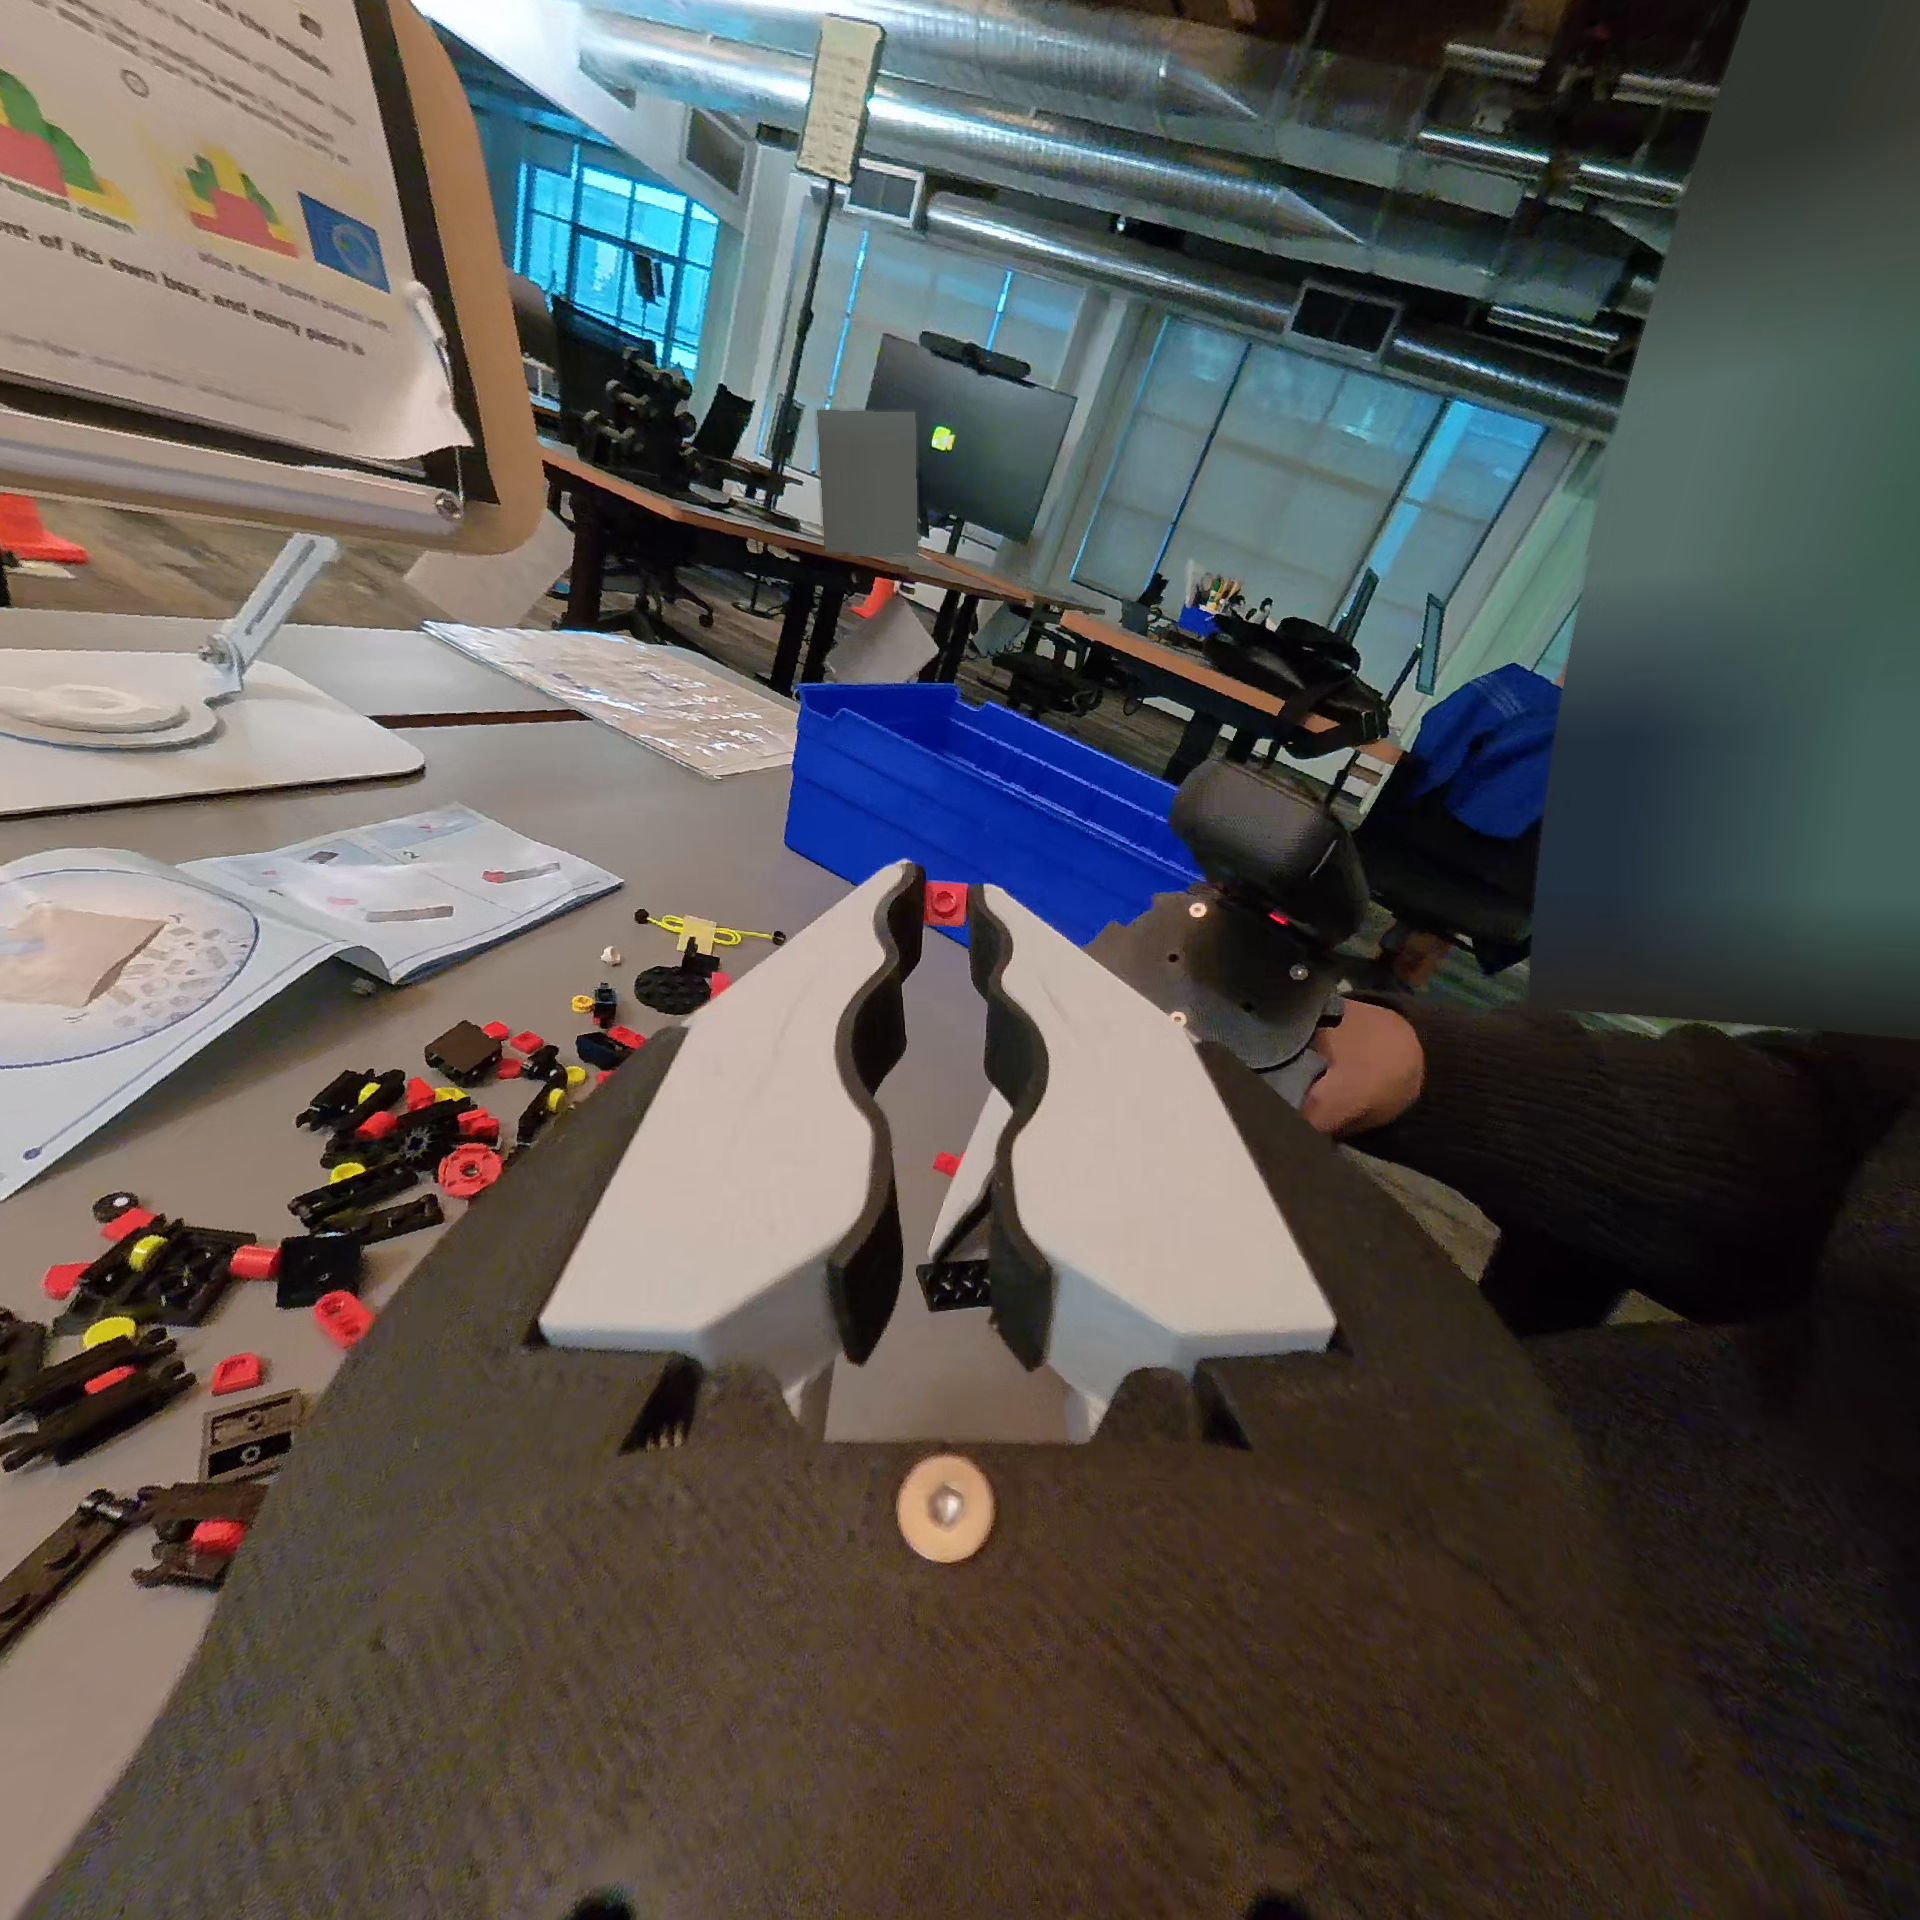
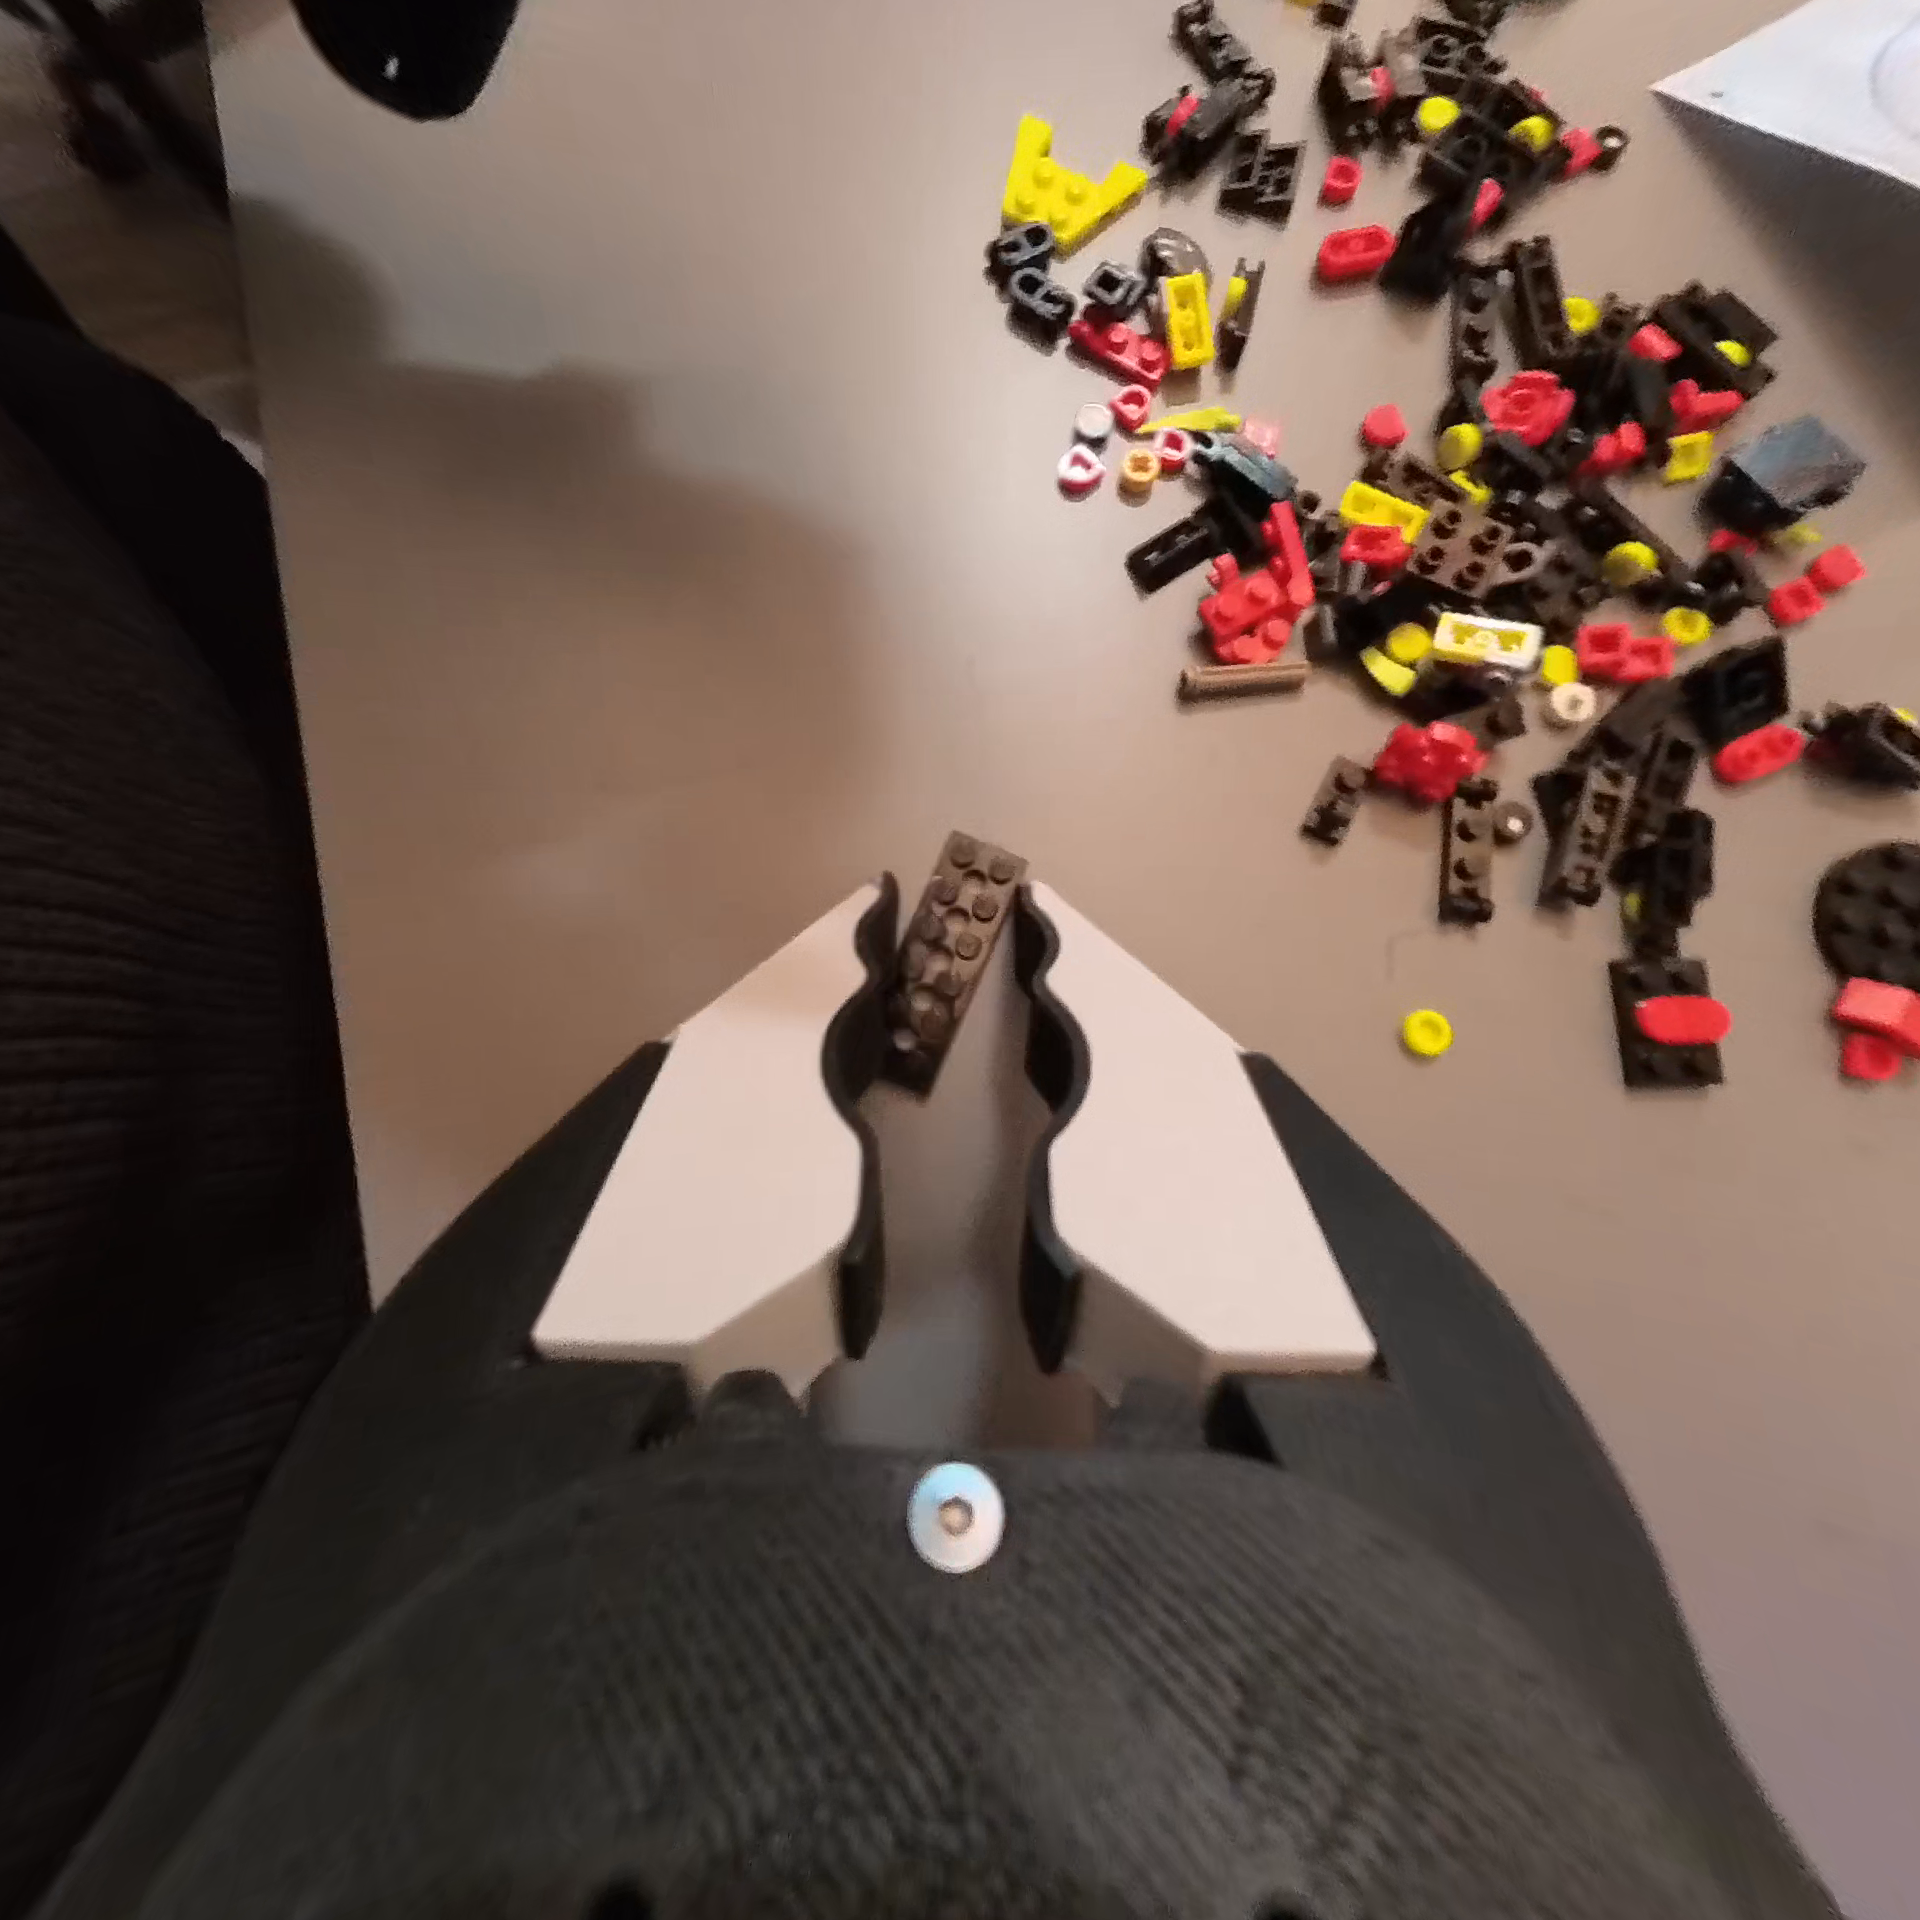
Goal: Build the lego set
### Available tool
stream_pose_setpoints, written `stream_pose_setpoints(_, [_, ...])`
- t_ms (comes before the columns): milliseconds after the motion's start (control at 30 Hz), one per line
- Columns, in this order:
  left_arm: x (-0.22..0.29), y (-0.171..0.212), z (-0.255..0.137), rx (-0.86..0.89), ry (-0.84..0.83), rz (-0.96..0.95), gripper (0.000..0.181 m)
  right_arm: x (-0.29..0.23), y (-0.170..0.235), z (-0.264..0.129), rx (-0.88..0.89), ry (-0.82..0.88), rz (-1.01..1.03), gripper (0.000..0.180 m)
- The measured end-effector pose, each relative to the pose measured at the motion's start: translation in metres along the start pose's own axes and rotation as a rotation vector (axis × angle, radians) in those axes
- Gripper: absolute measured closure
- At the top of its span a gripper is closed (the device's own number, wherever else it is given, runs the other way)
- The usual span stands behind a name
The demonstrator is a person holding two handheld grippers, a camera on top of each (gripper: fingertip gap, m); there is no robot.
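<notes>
A small red brick (image 1: pixel 943 902) is pinched at the tips of the left tool (image 1: pixel 945 914). A dark studded plate (image 2: pixel 951 956) is clamped, tilted, in the right tool (image 2: pixel 956 904), above the table (image 2: pixel 623 623).

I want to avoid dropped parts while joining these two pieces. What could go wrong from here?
1. The left gripper pinches the small red piece only at its very fingertips, so it might pop out under pressing force.
2. The right gripper holds the dark plate tilted between its fingers, so it may twist or slip.
3. A dropped part could get lost in the loose pile nearby.
</notes>
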State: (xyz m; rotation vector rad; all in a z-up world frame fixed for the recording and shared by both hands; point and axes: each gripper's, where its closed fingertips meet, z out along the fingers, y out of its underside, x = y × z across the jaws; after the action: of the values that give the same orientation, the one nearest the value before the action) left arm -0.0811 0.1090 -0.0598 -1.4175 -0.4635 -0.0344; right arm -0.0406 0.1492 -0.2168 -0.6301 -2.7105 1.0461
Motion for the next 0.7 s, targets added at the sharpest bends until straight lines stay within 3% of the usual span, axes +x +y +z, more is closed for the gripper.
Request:
stream_pose_setpoints(67, [-0.001,0.002,0.000,-0.007,-0.004,-0.012,0.176,-0.006,-0.004,0.004,0.022,-0.052,-0.036,0.164])
stream_pose_setpoints(267, [-0.010,-0.004,-0.008,0.005,-0.037,-0.018,0.175,-0.010,-0.012,0.009,0.036,-0.043,-0.185,0.161])
stream_pose_setpoints(467, [-0.028,-0.008,-0.016,0.022,-0.085,-0.055,0.176,-0.006,-0.008,0.006,0.011,-0.048,-0.157,0.146])
stream_pose_setpoints(700, [-0.034,0.002,-0.016,-0.012,-0.070,-0.175,0.176,0.007,0.005,-0.004,0.009,-0.095,-0.090,0.153])
